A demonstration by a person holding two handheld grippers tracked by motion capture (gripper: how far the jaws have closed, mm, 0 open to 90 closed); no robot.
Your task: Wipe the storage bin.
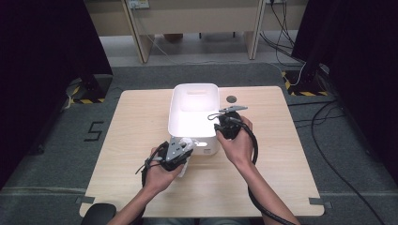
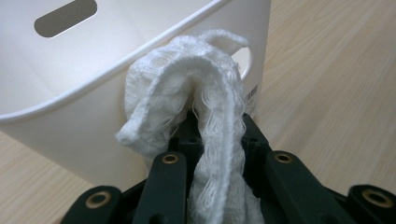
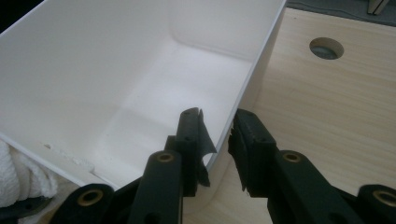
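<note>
A white knitted cloth (image 2: 187, 88) is bunched between the jaws of my left gripper (image 2: 217, 135), which is shut on it. The gripper holds the cloth right at the near wall of a white plastic bin (image 2: 84, 116), at rim height. In the high view the left gripper (image 1: 184, 149) and the cloth (image 1: 189, 142) sit at the bin's (image 1: 174, 112) near right corner. My right gripper (image 3: 217, 122) straddles the bin's right wall (image 3: 261, 56), one jaw inside and one outside, closed on it. The inside of the bin (image 3: 93, 70) looks bare.
The bin stands mid-table on a light wooden tabletop (image 1: 136, 126). A round cable hole (image 1: 231, 99) lies just beyond my right gripper (image 1: 218, 123). Cables trail from both hands toward the near edge. Dark curtains flank the table.
</note>
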